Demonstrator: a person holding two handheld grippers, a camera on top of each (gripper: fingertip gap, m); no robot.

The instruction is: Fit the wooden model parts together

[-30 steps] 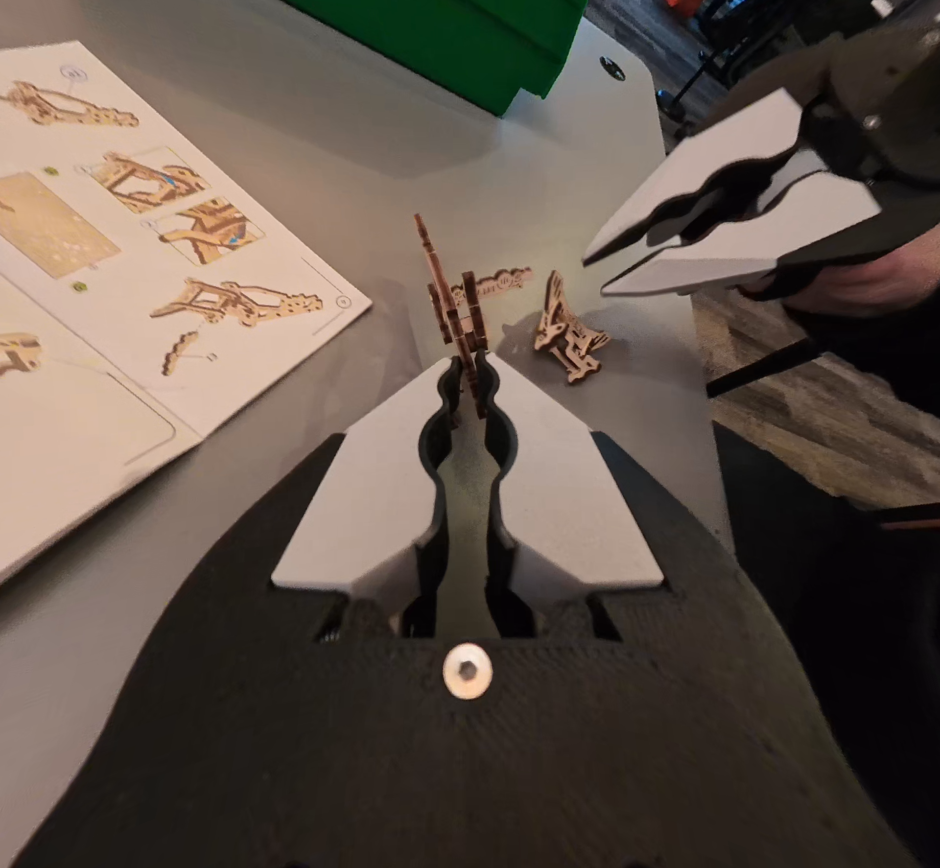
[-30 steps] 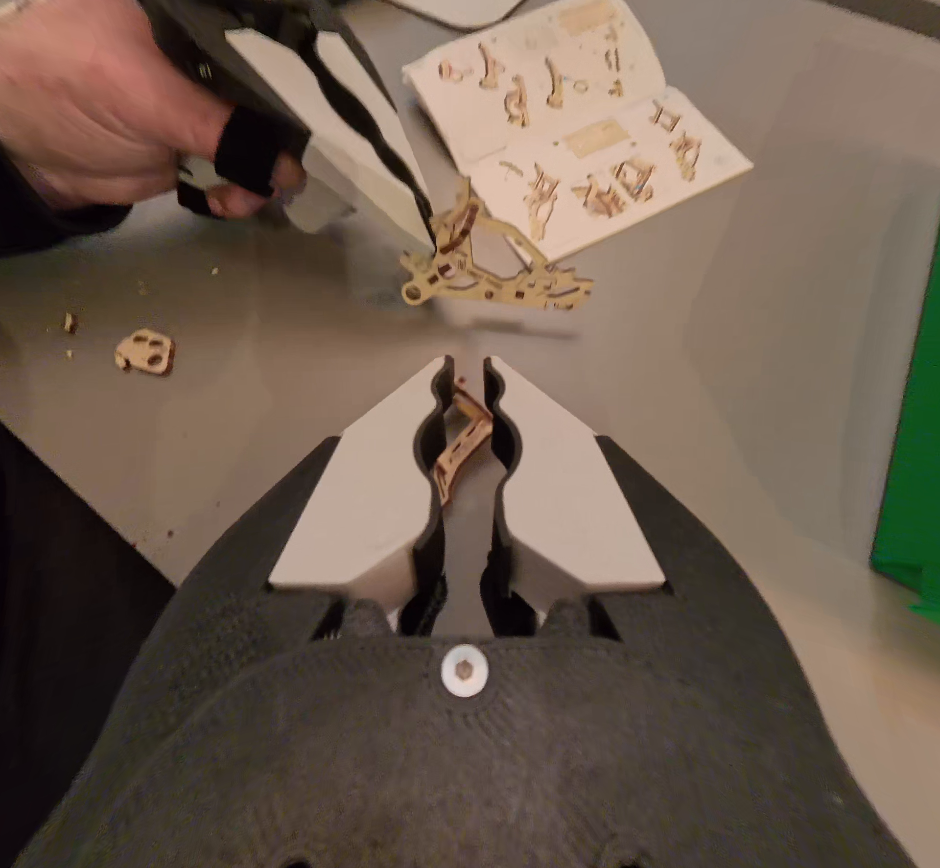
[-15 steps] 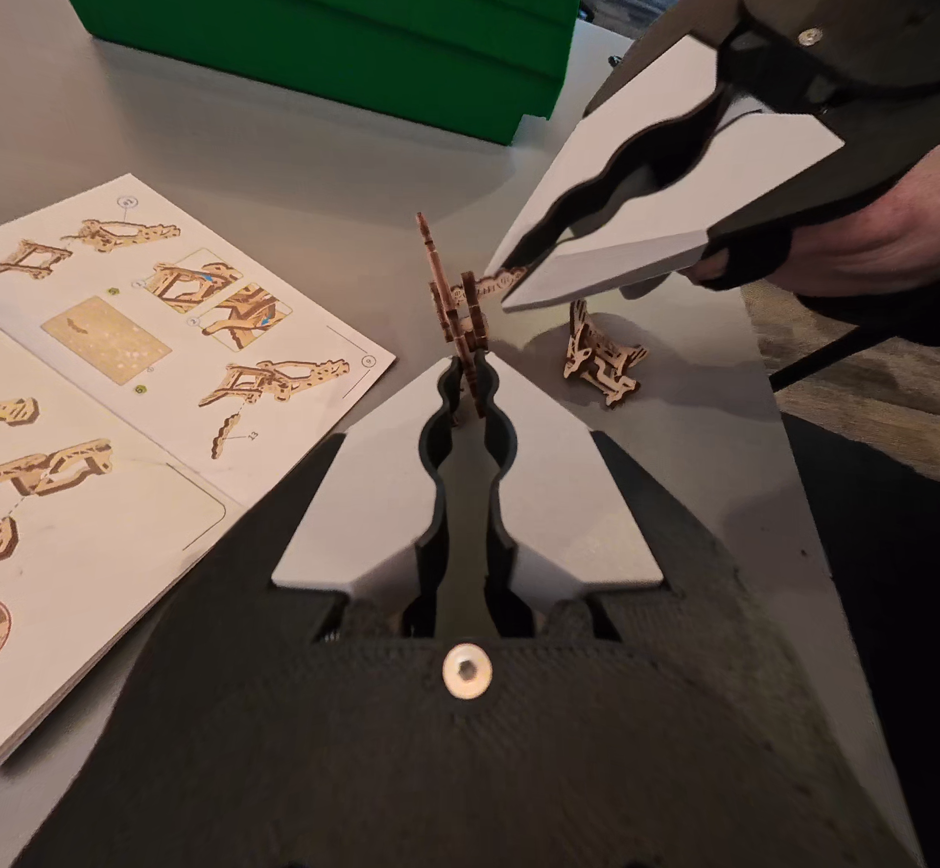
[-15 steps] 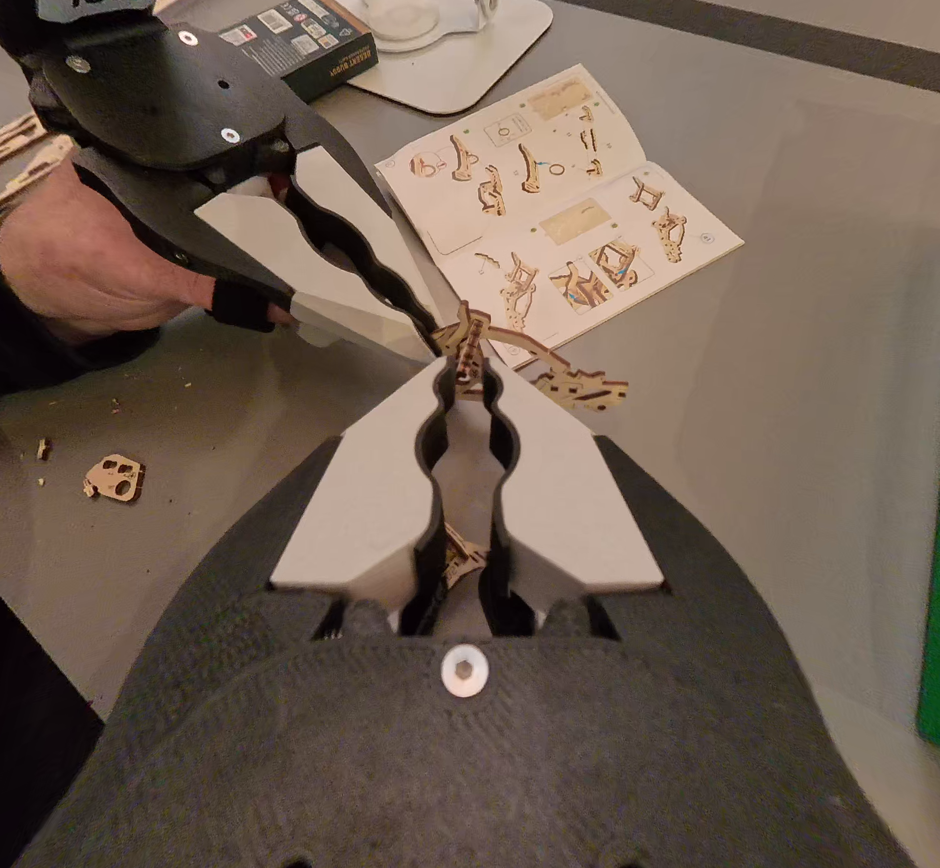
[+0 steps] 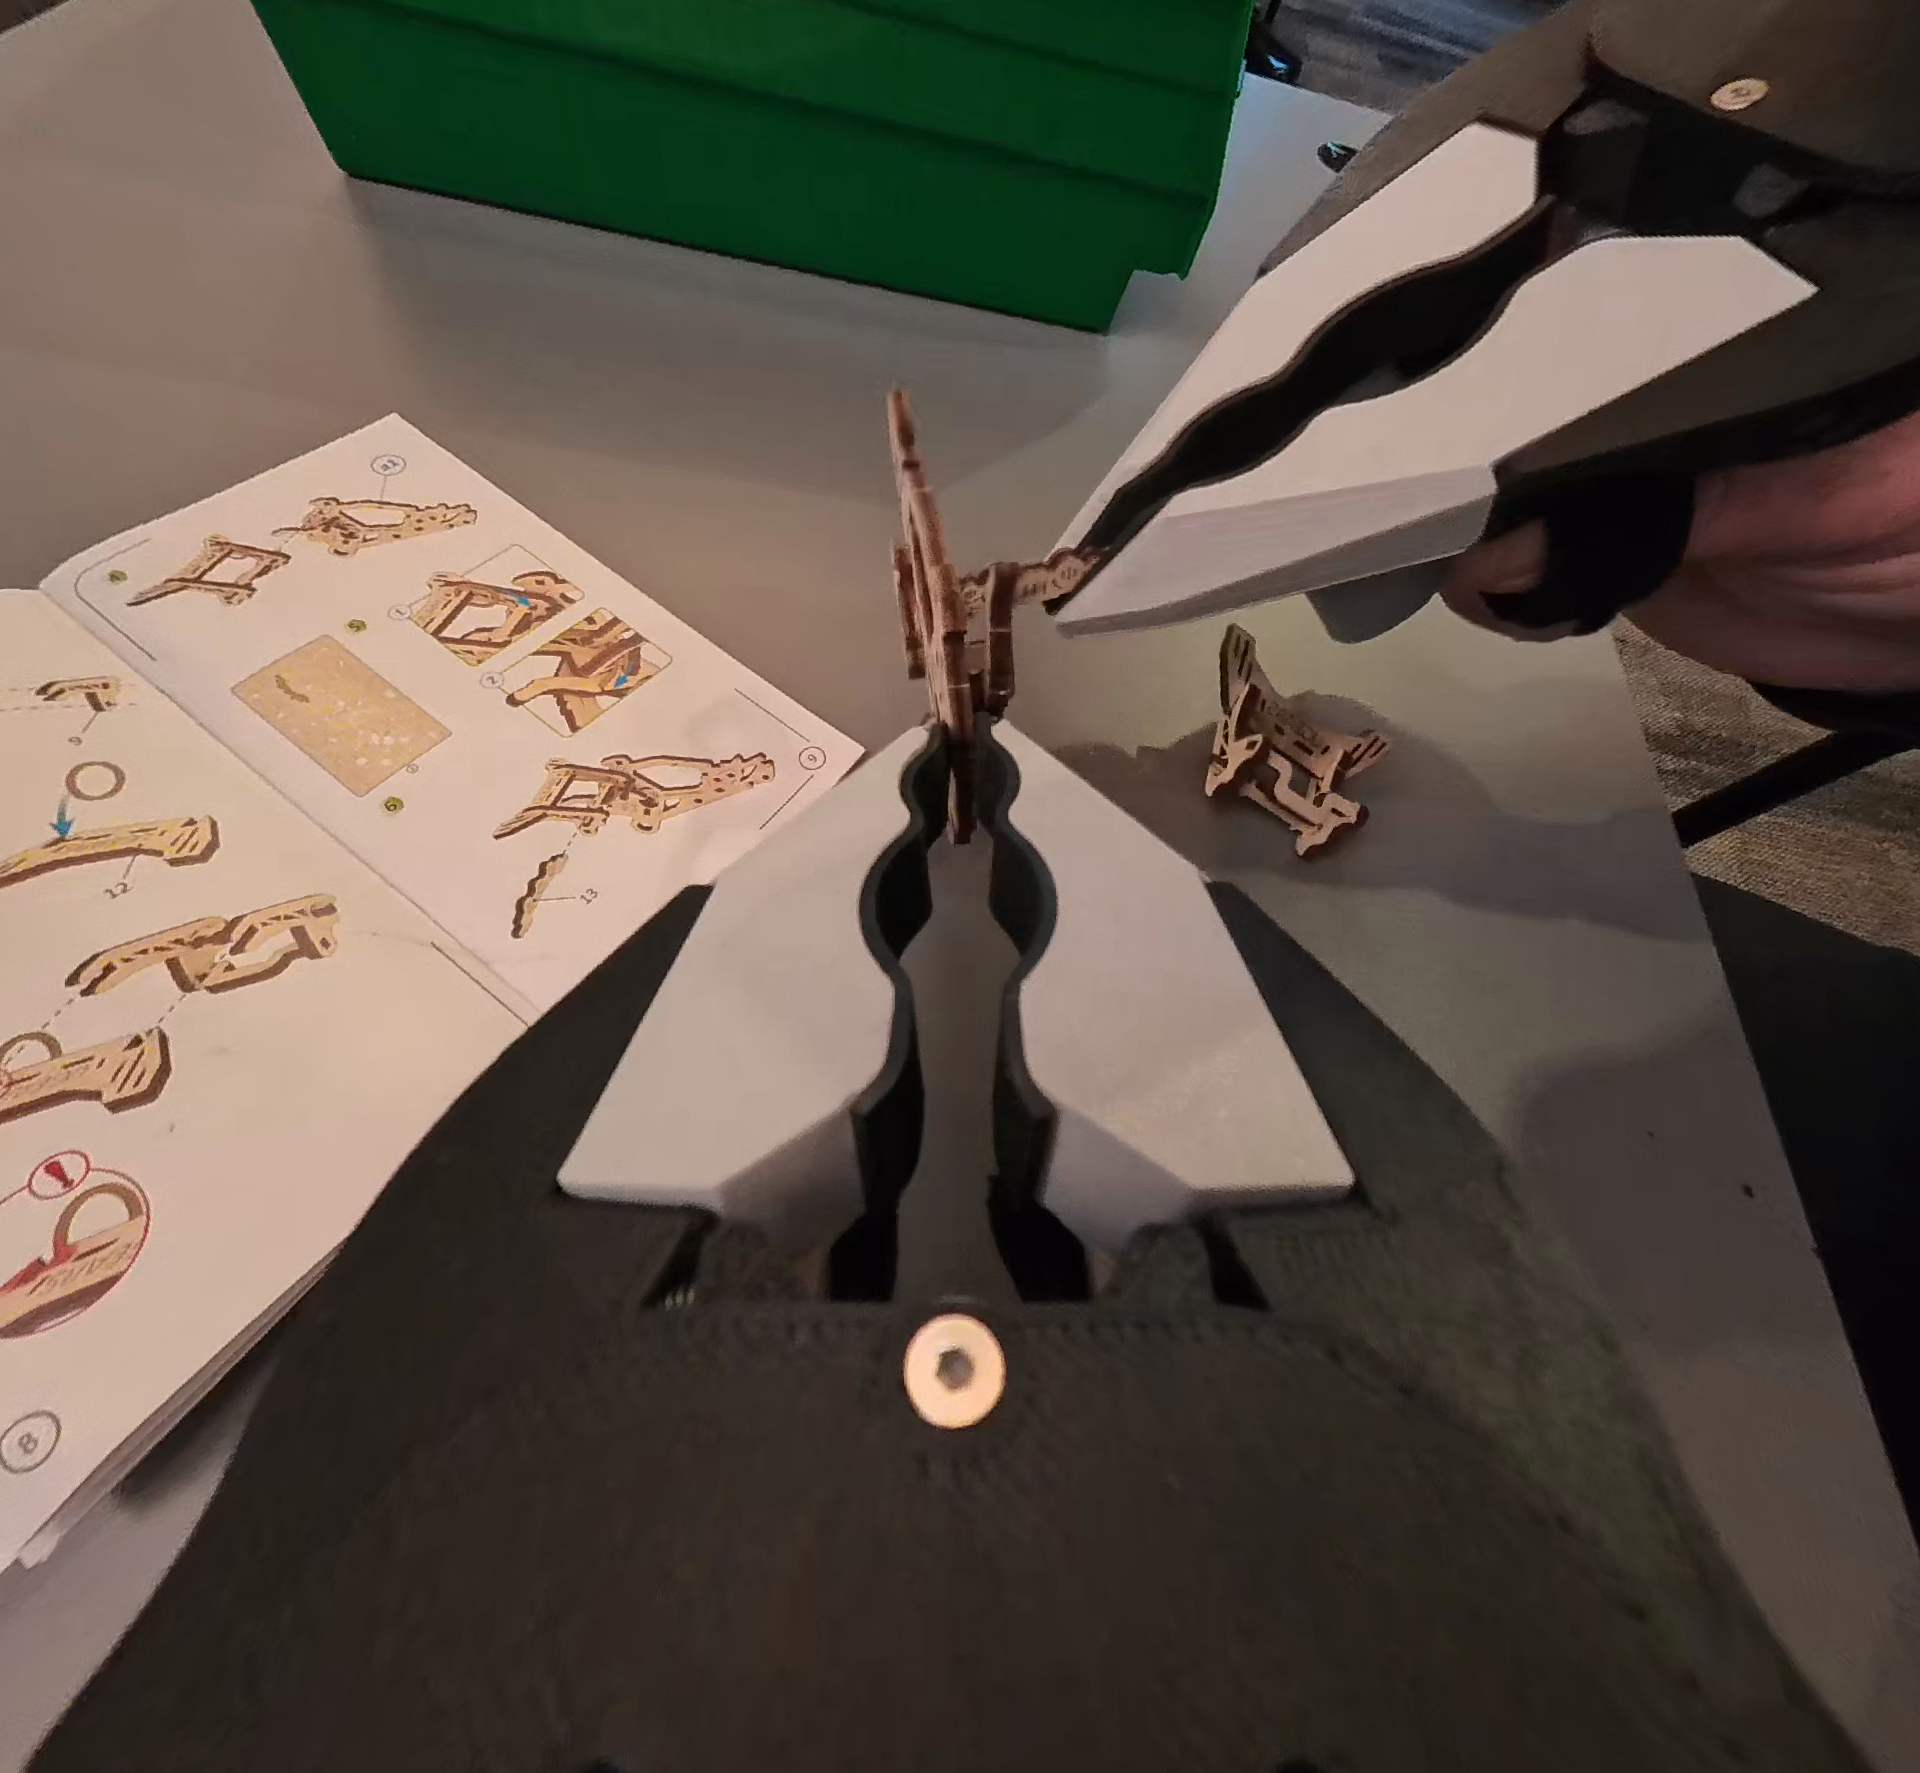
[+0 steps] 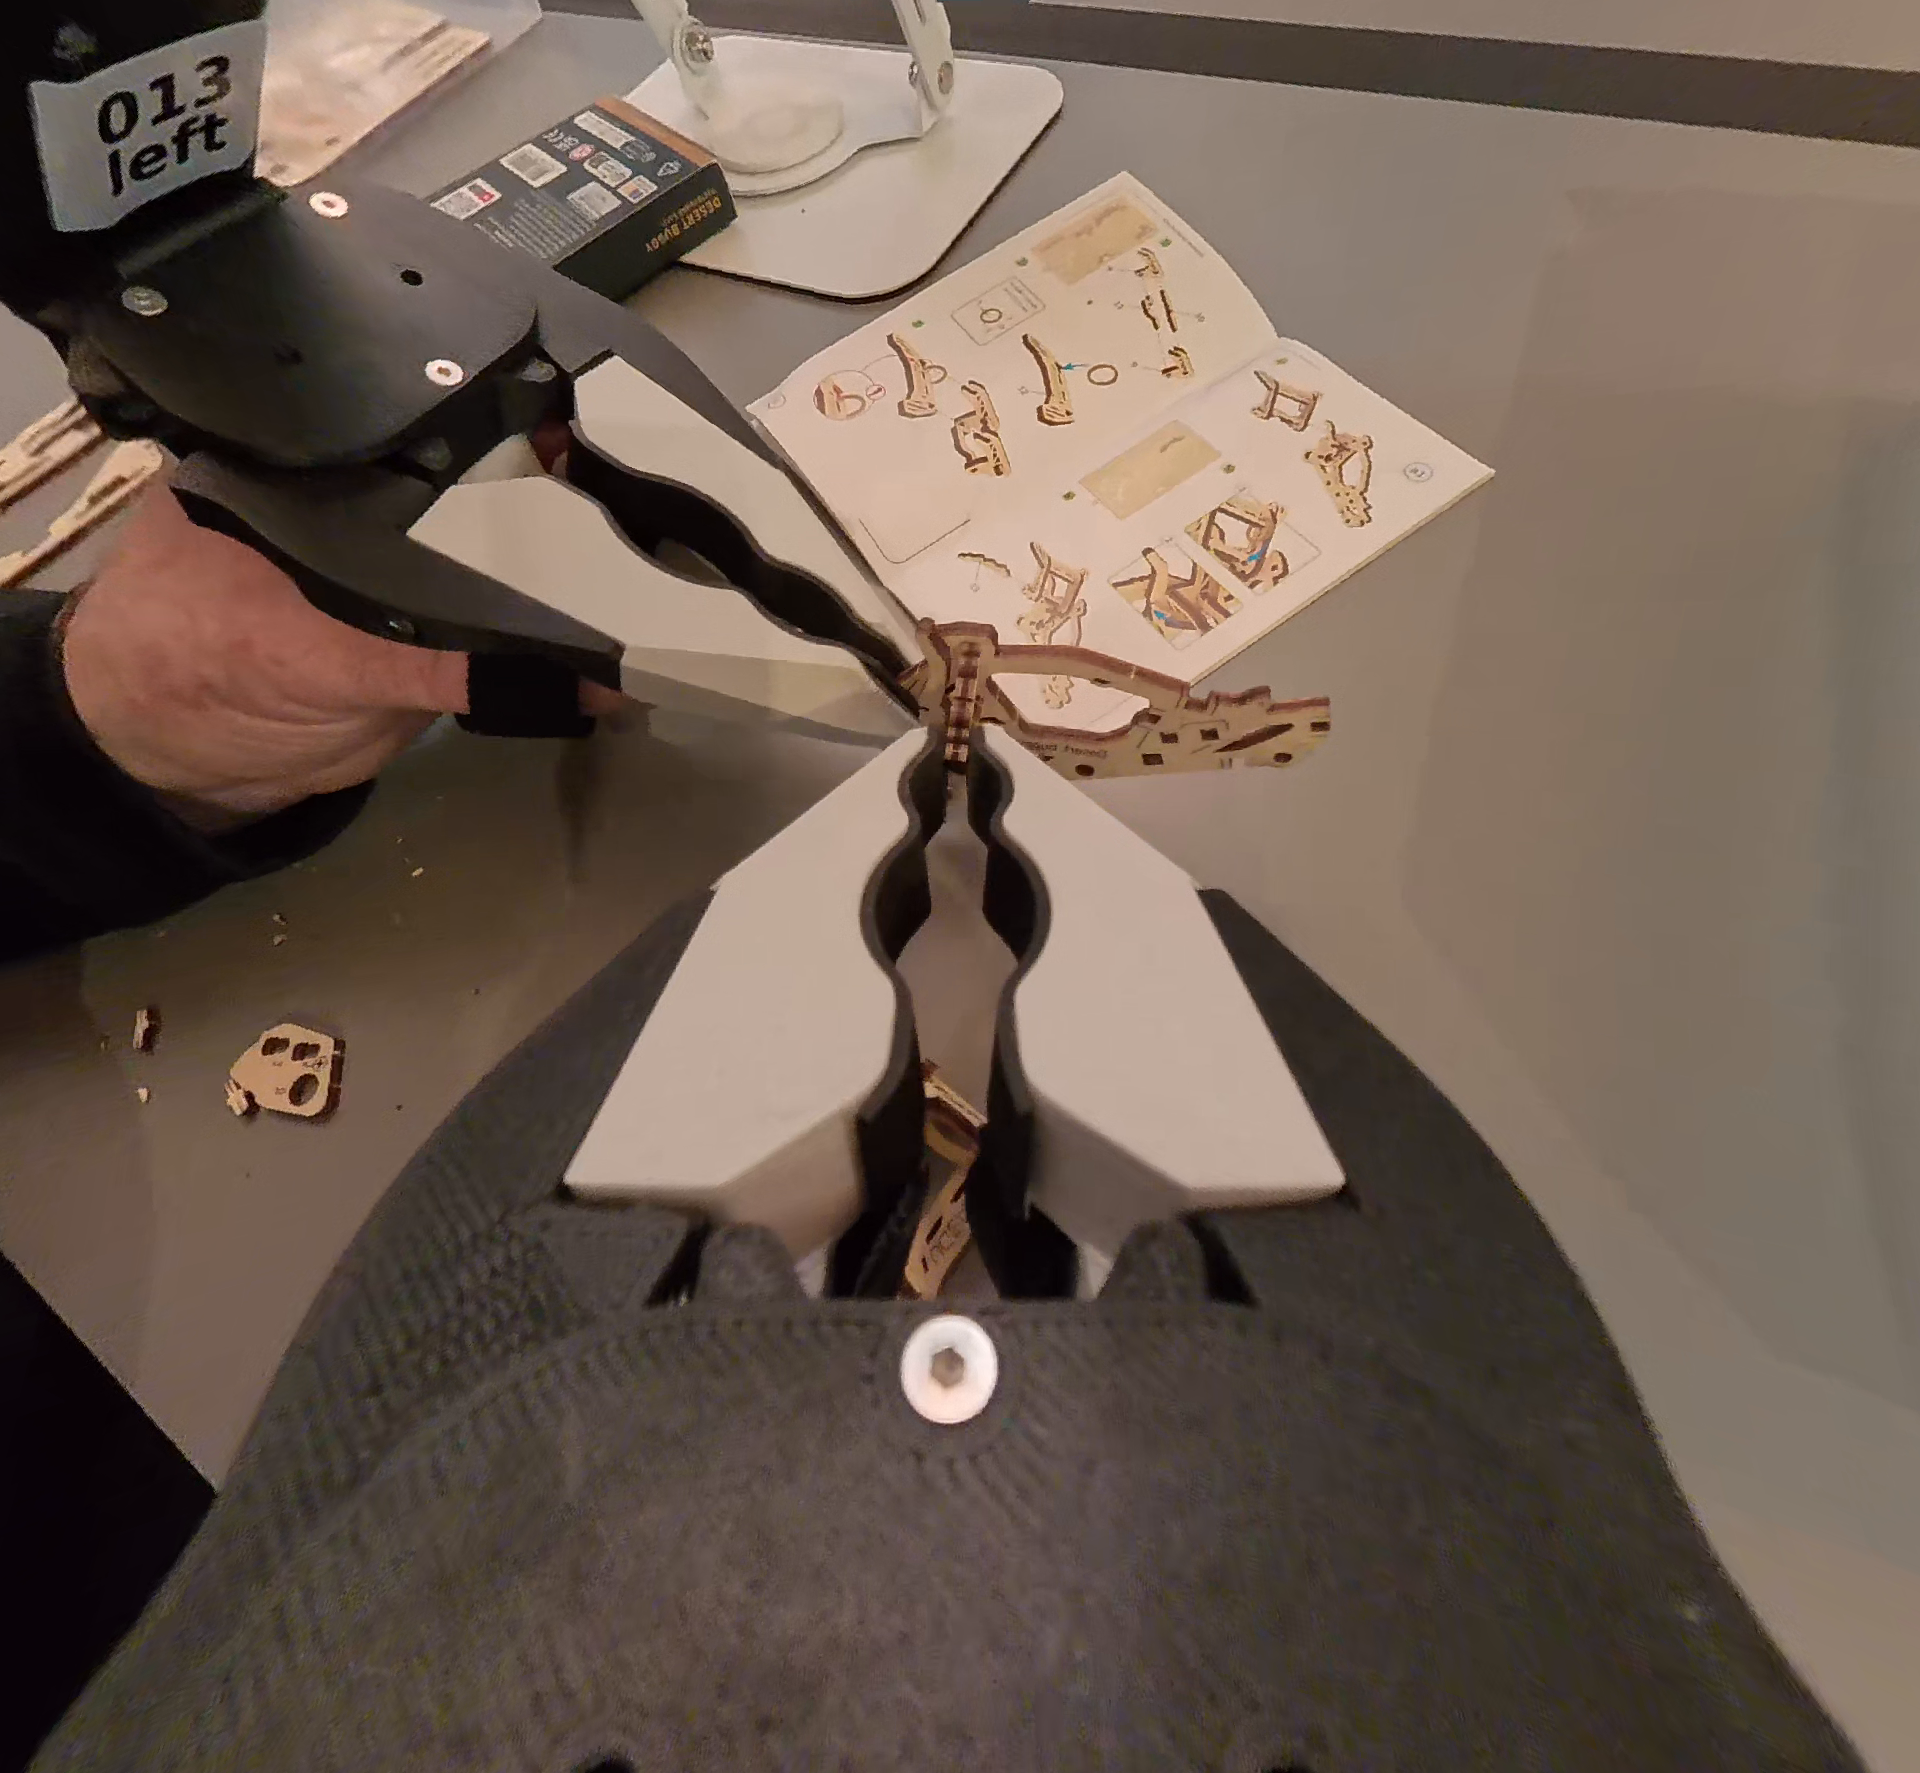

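Note:
My left gripper (image 5: 961, 757) is shut on the lower edge of a flat wooden model frame (image 5: 925, 601) and holds it upright above the grey table. My right gripper (image 5: 1070, 580) comes in from the right and is shut on a short wooden cross piece (image 5: 1023, 580) that sticks out of the frame's side. In the right wrist view the right gripper (image 6: 956, 747) pinches that piece edge-on (image 6: 958, 684), the long frame (image 6: 1174, 726) runs off to the right, and the left gripper (image 6: 899, 684) meets it from the left.
A small assembled wooden part (image 5: 1288, 757) stands on the table near its right edge. An open instruction booklet (image 5: 312, 788) lies left. Green bins (image 5: 727, 61) stand behind. A loose wooden piece (image 6: 291, 1069), a dark box (image 6: 592, 196) and a white stand base (image 6: 852, 154) are nearby. Left and right tips are no more than a few centimetres apart.
My right gripper moved in from the right and closed on the cross piece of the frame. The left gripper kept its hold on the frame.

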